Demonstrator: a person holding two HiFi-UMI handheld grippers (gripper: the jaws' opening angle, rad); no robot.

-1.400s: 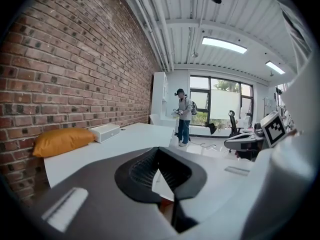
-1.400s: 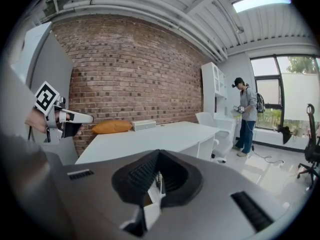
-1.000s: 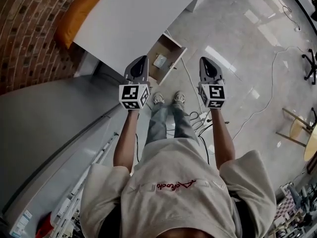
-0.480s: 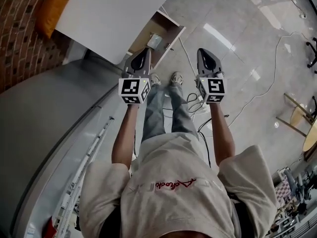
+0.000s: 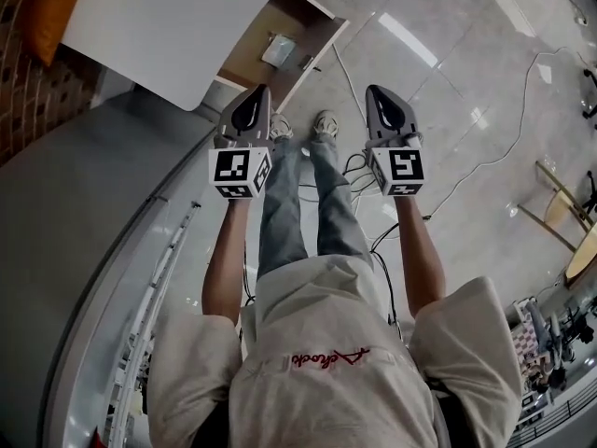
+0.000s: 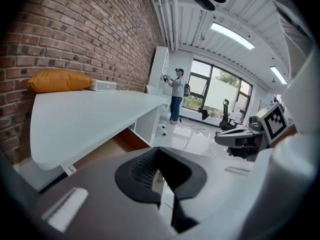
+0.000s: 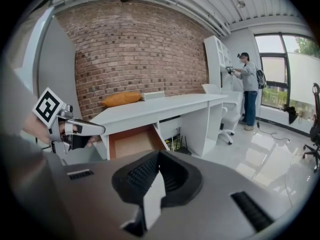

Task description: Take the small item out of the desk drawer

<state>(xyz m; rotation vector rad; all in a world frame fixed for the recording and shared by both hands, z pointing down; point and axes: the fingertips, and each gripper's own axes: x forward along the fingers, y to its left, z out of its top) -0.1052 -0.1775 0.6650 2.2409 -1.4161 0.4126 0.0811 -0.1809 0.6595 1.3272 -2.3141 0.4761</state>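
Lower than a second ago, the left gripper (image 5: 254,101) and right gripper (image 5: 384,101) hang side by side ahead of the person, short of the open drawer (image 5: 244,63). Each has its jaws pressed together with nothing between them. The left gripper's tip sits just short of the drawer's near left corner, while the right gripper hangs right of the drawer over glossy floor (image 5: 448,91). Beyond them, a small pale square item (image 5: 279,50) lies flat on the drawer's brown bottom, mid-drawer and apart from both grippers. The white desk top (image 5: 177,26) overhangs the drawer's left side. Right of the drawer is open floor, with cables (image 5: 362,168) nearer the person.
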